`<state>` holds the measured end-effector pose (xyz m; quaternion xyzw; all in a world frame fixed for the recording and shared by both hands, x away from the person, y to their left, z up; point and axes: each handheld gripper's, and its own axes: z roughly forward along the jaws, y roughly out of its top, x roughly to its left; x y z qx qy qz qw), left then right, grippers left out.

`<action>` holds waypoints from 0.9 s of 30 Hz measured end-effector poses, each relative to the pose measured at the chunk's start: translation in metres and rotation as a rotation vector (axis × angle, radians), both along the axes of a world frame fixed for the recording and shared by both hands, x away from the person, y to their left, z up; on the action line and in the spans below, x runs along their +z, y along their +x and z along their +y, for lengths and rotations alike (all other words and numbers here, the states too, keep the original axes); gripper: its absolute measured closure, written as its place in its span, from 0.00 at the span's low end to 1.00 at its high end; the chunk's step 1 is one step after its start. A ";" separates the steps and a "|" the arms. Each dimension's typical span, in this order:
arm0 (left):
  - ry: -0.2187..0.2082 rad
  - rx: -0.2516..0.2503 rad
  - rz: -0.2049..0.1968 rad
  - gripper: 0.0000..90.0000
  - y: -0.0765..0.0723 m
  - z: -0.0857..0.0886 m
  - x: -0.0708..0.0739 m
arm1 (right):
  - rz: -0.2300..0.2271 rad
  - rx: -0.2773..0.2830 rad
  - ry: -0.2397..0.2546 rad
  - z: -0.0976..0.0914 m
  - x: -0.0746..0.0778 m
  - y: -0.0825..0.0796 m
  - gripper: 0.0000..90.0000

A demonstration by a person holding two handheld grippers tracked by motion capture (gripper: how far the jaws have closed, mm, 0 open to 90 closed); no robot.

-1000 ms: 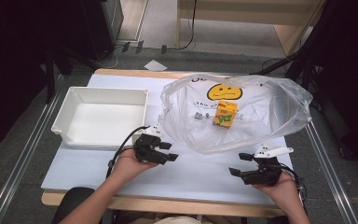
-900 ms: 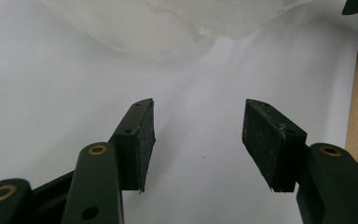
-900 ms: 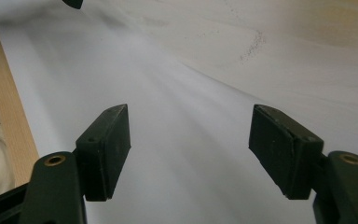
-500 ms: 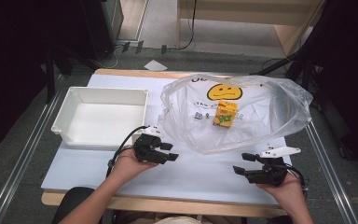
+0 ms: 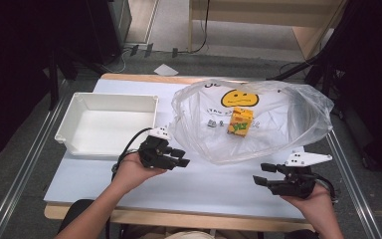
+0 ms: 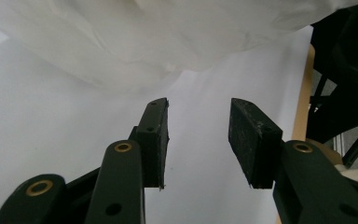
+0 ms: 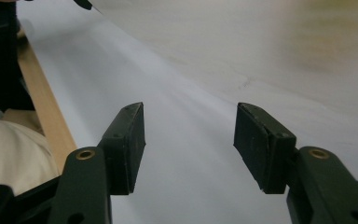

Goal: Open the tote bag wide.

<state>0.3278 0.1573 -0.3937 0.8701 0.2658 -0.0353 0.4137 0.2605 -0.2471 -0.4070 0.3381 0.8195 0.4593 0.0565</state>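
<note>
White tabletop [image 5: 214,186] under us, dark room all round, and we're sitting with a gripper in each hand just short of the clear plastic bag [image 5: 278,137] spread across the far right of the table. Our left gripper [image 5: 183,158] hovers at the bag's near-left edge, beside the white bin [image 5: 107,124]; our right gripper [image 5: 258,174] hangs off the bag's near-right corner, not touching it. Both sets of jaws have just been closing in, yet they stand part-open with nothing between them.

We judge the step to be taking hold of the bag's edge, so here's how we'd play it: go in low and level, slide one pad under the loose film and one over, and pinch a fold rather than a single slippery layer. We'd keep the two grips well apart so the mouth can be spread, and lift gently, because the yellow carton [image 5: 240,121] and small bits inside could slide about.

From the high view we get the whole layout: bin, bag with its smiley print, carton inside. The left gripper view gives what that one can't, the crumpled film [image 6: 177,37] right ahead of the pads [image 6: 154,140] with bare table between. Our right gripper view runs along flat table [image 7: 186,154], with the bag as a soft blur beyond.
</note>
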 end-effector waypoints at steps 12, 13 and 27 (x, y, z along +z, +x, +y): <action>-0.024 -0.019 -0.006 0.67 -0.012 0.005 0.035 | 0.003 0.010 -0.007 -0.007 0.040 -0.014 0.53; -0.030 -0.021 -0.009 0.68 -0.013 0.005 0.037 | -0.002 0.012 -0.001 -0.008 0.043 -0.015 0.54; -0.083 -0.059 -0.033 0.70 -0.021 0.008 0.082 | -0.024 0.022 0.025 -0.012 0.082 -0.023 0.55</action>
